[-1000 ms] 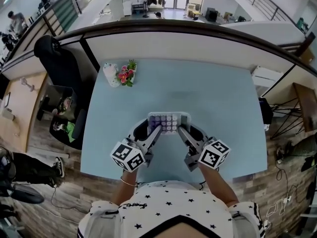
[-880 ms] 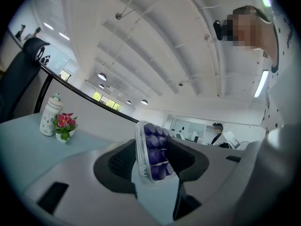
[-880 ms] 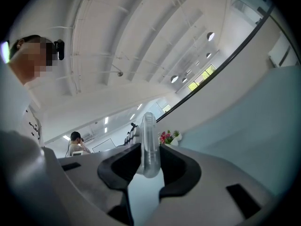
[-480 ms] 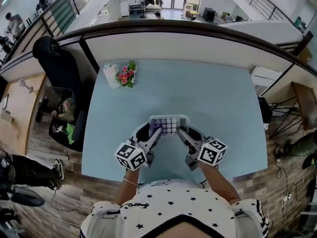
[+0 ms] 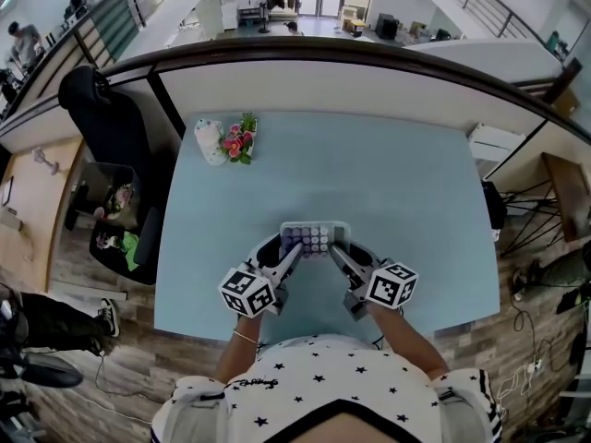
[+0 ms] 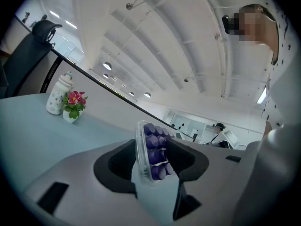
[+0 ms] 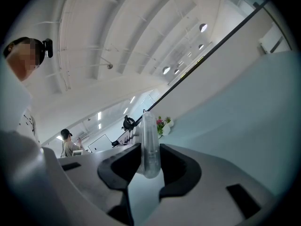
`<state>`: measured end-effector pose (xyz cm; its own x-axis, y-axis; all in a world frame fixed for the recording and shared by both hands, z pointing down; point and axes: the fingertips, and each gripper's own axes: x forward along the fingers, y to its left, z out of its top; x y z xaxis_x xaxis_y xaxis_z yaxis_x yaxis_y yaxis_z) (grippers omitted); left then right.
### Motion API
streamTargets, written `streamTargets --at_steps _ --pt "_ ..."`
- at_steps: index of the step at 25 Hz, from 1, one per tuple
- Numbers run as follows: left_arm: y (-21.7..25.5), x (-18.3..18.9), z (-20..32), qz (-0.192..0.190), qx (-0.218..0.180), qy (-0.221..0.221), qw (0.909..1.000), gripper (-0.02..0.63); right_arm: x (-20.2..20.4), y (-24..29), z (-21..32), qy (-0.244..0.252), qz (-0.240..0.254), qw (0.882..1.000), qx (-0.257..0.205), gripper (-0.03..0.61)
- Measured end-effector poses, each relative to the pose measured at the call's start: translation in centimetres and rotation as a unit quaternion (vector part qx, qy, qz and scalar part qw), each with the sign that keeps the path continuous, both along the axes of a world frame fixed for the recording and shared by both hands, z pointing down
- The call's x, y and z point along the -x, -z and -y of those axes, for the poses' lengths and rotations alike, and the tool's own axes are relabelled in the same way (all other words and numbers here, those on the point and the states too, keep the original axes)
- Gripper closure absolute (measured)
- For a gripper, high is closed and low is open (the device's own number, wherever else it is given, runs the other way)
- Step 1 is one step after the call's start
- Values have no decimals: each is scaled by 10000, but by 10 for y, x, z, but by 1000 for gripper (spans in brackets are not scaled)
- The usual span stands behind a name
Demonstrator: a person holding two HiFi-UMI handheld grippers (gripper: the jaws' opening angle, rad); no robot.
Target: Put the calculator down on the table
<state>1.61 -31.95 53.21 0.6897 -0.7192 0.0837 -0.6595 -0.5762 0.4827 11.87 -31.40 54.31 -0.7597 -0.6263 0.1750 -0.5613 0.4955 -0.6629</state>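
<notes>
- Left gripper (image 5: 292, 249): clamped on the left edge of the calculator (image 5: 315, 236). In the left gripper view the purple-keyed edge (image 6: 154, 150) sits between the pads.
- Right gripper (image 5: 338, 249): clamped on the opposite edge. Only the thin clear rim (image 7: 149, 147) is pinched, so the bite looks shallow. Risk: the rim slips out and that side drops.
- Calculator is carried between both grippers over the near middle of the table (image 5: 416, 183). Can't tell whether it touches the top yet.
- Risk: one gripper lets go before the other, so the calculator swings or tips onto an edge instead of lying flat.
- Risk: letting go while it's above the surface means it falls, bounces or skids, and the plastic shell looks slick.
- Risk: the hands squeeze unevenly and the body twists between the grips.
- The spot is close to the near table edge, so a skid toward the person could send it off.
- Far corner: flower pot (image 5: 239, 142) and white jar (image 5: 209, 141) are well apart, so no collision is likely.
</notes>
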Motion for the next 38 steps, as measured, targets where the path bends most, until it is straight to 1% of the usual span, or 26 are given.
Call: streamTargets --at_steps 7,20,27,38 --pt "-20 6 -2 3 248 -66 9997 403 6 -19 -4 -121 -8 9997 217 471" --pt "-54 9 -7 11 626 -118 9980 403 10 -51 -11 -177 -106 9984 534 469" --pt "-75 8 -13 37 958 -125 9953 403 8 -71 -16 -172 -187 9964 810 469" --pt "-98 4 -18 84 1270 -148 9918 403 4 -94 -23 -254 -265 9927 1146 468"
